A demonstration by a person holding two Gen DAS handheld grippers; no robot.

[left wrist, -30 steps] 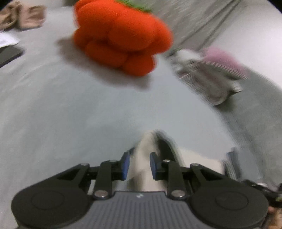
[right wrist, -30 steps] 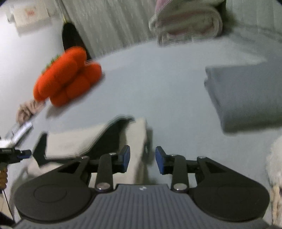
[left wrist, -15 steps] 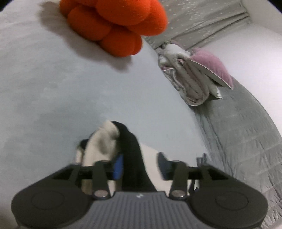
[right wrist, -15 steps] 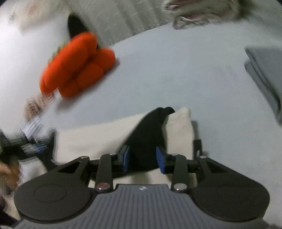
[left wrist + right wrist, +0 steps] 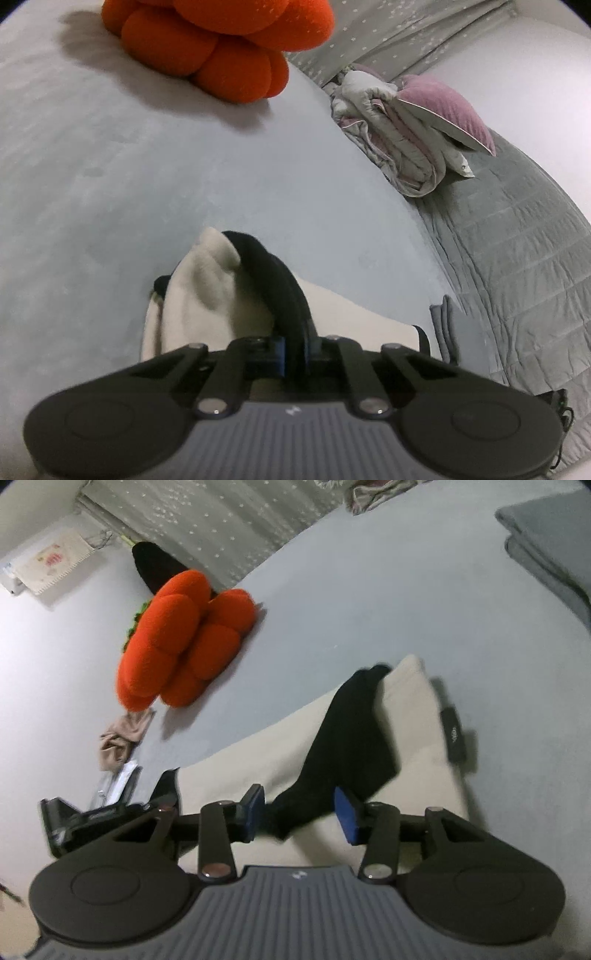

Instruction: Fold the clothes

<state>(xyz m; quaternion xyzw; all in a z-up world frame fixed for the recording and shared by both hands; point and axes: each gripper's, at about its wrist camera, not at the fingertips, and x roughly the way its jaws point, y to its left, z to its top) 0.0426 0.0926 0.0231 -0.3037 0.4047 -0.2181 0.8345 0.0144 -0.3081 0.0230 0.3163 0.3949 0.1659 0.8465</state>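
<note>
Left wrist view: left gripper (image 5: 294,353) clamped on black trim (image 5: 273,280) of cream garment (image 5: 207,291), lifted, running far-left over the grey bedsheet (image 5: 92,184); half a second ago, not pinched. Right wrist view: right gripper (image 5: 300,814) parted around black trim, wider than before; garment stretching left.

Big orange plush cushion (image 5: 221,40) sits at the frame's top, bundled quilt (image 5: 391,147) with a pink pillow (image 5: 447,107) upper right.

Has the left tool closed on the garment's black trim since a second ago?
Yes. The left tool was apart around cream cloth; now it is shut on the black trim, while the orange cushion sits on the bed.
</note>
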